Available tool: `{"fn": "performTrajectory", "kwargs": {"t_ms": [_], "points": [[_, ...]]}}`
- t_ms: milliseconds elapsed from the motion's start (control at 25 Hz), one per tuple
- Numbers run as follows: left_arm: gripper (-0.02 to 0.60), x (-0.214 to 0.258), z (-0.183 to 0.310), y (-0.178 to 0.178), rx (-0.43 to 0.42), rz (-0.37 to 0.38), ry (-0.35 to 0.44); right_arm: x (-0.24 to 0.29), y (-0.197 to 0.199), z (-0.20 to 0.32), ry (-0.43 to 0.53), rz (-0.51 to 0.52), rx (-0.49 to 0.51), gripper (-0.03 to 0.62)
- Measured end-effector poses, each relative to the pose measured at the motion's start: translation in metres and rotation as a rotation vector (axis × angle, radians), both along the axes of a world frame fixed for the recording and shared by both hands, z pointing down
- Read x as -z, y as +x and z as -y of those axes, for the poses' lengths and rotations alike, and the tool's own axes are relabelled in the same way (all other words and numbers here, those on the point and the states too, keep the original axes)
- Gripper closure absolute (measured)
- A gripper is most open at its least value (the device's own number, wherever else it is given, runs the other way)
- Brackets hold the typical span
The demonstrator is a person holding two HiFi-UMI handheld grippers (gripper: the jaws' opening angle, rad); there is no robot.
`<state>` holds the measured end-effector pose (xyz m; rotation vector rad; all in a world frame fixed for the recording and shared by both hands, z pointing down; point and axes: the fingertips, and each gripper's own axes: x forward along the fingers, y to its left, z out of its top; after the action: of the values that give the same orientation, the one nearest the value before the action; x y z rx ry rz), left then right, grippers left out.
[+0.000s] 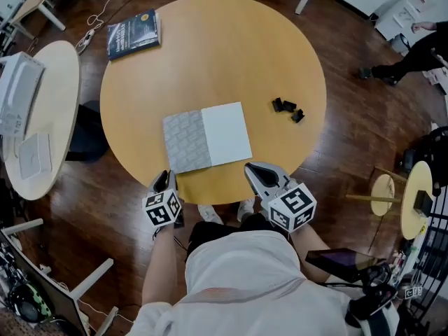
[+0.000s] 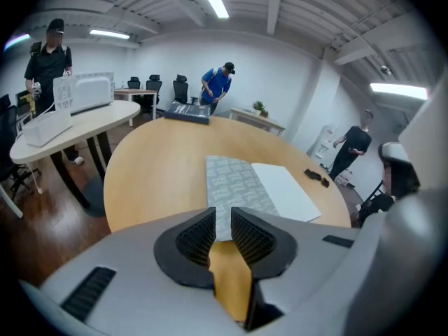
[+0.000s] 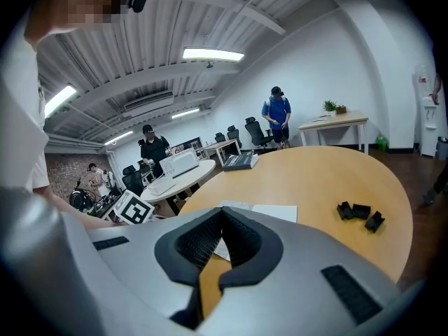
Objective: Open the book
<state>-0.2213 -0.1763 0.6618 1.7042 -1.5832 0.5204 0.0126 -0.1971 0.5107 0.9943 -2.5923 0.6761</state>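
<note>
The book lies flat near the front of the round wooden table, a grey patterned half on the left and a plain white half on the right. It also shows in the left gripper view and, partly hidden, in the right gripper view. My left gripper hovers at the table's front edge, just short of the book's grey corner, its jaws drawn together to a thin slit with nothing between them. My right gripper sits off the book's white front corner, jaws shut and empty.
A dark blue book rests at the table's far left edge. Small black clips lie to the right of the open book. A white side table with a printer stands on the left. People stand in the room behind.
</note>
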Motion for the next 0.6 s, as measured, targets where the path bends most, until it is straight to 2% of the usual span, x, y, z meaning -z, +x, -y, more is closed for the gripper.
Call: {"fn": "performTrajectory", "kwargs": {"t_ms": [120, 520, 600], "points": [[0.520, 0.043, 0.009, 0.021, -0.054, -0.007, 0.093, 0.016, 0.011, 0.005, 0.032, 0.000, -0.022, 0.591], [0.520, 0.208, 0.048, 0.079, -0.235, -0.051, 0.485, 0.077, 0.030, 0.028, 0.205, 0.025, -0.087, 0.592], [0.520, 0.232, 0.042, 0.084, -0.254, -0.044, 0.534, 0.088, 0.030, 0.024, 0.225, 0.036, -0.091, 0.592]]}}
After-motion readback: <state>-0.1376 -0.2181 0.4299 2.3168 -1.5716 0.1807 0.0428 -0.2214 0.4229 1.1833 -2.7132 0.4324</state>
